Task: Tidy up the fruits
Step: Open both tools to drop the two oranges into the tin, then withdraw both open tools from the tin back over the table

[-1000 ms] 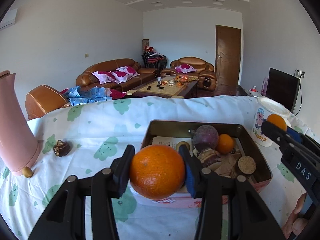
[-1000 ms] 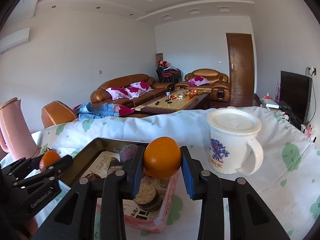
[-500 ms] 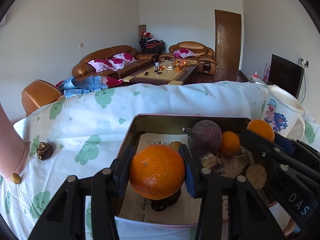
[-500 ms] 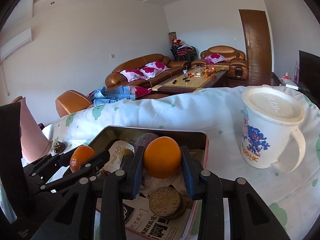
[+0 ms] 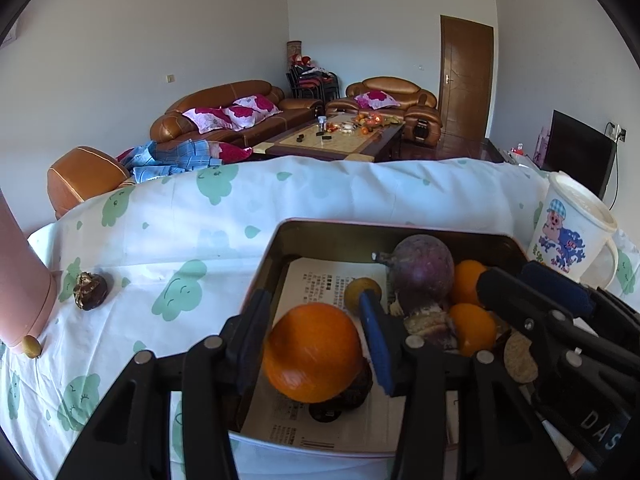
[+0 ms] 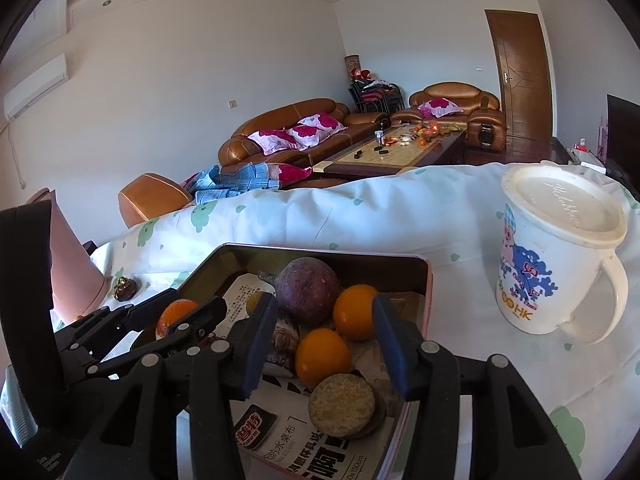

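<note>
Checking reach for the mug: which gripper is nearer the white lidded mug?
Right. The right gripper is open over the tin's mug-side end, beside the white lidded mug. The left gripper is at the far end.

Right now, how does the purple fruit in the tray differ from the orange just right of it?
The purple fruit is dull and dark; the orange is bright and glossy. The purple fruit is larger, with a stem stub; the orange shows none. Both are round and lie in the tray.
</note>
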The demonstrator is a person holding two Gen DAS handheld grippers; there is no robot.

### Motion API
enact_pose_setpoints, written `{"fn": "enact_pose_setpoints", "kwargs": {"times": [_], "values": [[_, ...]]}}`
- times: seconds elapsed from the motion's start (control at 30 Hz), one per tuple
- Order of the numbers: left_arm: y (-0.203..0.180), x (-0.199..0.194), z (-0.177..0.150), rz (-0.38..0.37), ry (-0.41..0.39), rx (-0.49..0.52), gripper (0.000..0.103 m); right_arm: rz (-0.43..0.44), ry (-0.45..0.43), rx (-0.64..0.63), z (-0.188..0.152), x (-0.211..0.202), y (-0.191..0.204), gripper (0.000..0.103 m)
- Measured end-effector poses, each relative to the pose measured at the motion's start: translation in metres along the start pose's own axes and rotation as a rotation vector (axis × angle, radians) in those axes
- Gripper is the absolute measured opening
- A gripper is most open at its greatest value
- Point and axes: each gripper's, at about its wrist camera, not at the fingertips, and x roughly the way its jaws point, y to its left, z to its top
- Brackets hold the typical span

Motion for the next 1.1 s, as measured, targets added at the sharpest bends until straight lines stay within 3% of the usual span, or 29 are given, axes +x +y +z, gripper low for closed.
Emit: {"fn": "enact_pose_setpoints", "kwargs": {"times": [0.03,0.07,0.2,0.23,0.37,0.53,0.7,1.1], "values": [[-0.001,-0.002,0.000,-0.002,-0.008,0.007,0.061,0.009,-0.009,0.011,0.000,-0.002,-0.001,0.071],[-0.003,-0.004,0.000,-0.001,-0.019,0.018,0.072,0.013,-0.020,0.019,0.000,-0.005,-0.002,0.071],[-0.013,-0.026,-0.003,0.003,-0.131,0.072,0.092,-0.029,-0.126,0.012,0.003,-0.025,0.001,0.071],[-0.016,-0.033,-0.005,0.016,-0.167,0.082,0.103,-0.049,-0.160,0.011,0.004,-0.031,0.000,0.073],[-0.015,-0.052,-0.007,0.055,-0.263,0.076,0.103,-0.118,-0.254,0.024,0.006,-0.049,-0.004,0.080],[-0.001,-0.054,-0.008,0.107,-0.253,0.037,0.103,-0.185,-0.377,0.000,0.003,-0.067,-0.001,0.081],[0.018,-0.063,-0.015,0.152,-0.271,-0.005,0.103,-0.260,-0.516,-0.048,-0.005,-0.086,0.010,0.090],[0.052,-0.084,-0.035,0.186,-0.268,-0.085,0.103,-0.332,-0.577,-0.098,-0.017,-0.098,0.030,0.090]]}}
